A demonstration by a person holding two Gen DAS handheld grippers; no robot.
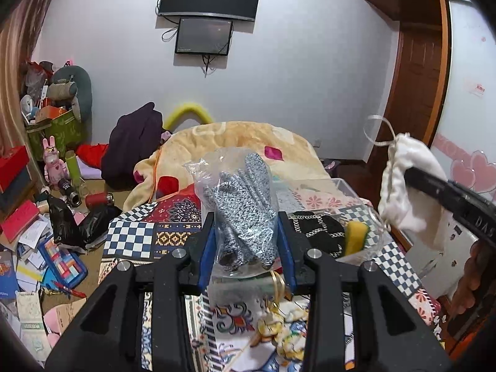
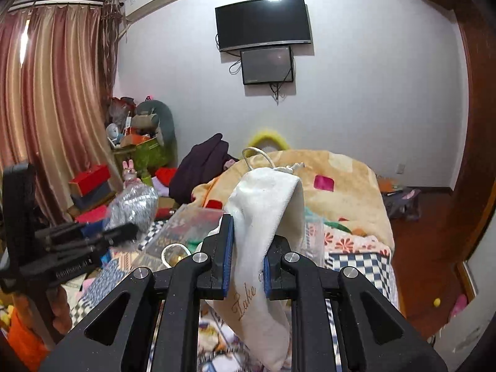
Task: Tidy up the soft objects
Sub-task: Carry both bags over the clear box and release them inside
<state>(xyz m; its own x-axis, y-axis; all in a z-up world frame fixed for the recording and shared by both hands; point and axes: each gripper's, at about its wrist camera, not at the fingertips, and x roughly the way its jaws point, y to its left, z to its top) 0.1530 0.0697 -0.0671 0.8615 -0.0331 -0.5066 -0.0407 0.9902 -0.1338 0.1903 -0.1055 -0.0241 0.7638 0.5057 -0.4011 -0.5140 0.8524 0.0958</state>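
Observation:
My left gripper [image 1: 246, 245] is shut on a clear plastic bag of grey knit gloves [image 1: 245, 207], held upright above the bed. It also shows in the right wrist view [image 2: 131, 204] at the left. My right gripper [image 2: 248, 260] is shut on a white drawstring pouch [image 2: 266, 210] with brown lettering, held up over the bed. The pouch also shows in the left wrist view [image 1: 406, 179] at the right, hanging from the right gripper's dark finger. A clear plastic storage box [image 2: 198, 226] lies on the bed below both grippers.
The bed carries a patterned checkered quilt [image 1: 130, 238] and a beige blanket [image 1: 245, 136]. A yellow-green sponge [image 1: 356, 235] lies on the quilt. Cluttered books, boxes and bags [image 1: 40, 248] cover the floor at left. A wooden door [image 1: 418, 71] stands at right.

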